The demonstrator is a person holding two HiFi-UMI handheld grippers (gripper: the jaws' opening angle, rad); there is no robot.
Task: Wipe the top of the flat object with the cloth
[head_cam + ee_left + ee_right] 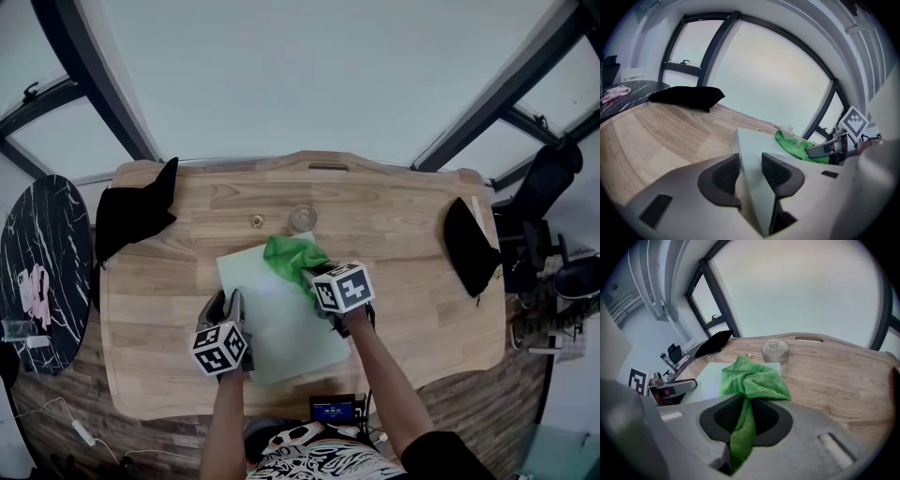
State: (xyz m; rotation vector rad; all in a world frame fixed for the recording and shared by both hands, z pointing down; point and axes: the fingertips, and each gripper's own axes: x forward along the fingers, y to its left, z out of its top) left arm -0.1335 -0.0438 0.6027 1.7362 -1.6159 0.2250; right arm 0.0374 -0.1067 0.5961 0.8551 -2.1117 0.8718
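Pins board (281,323) by its left edge between left gripper (749,172) jaws, flat on mid-table (403,225). Nips cloth (754,380) tight in right gripper (743,416), bunched on board's far corner. Looks mid-wipe; seemingly leaves most of the top to cover.

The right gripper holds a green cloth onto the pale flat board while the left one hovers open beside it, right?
No. The left gripper is closed on the edge of the pale green flat board, as the left gripper view shows. The right gripper does hold the green microfibre cloth on it.
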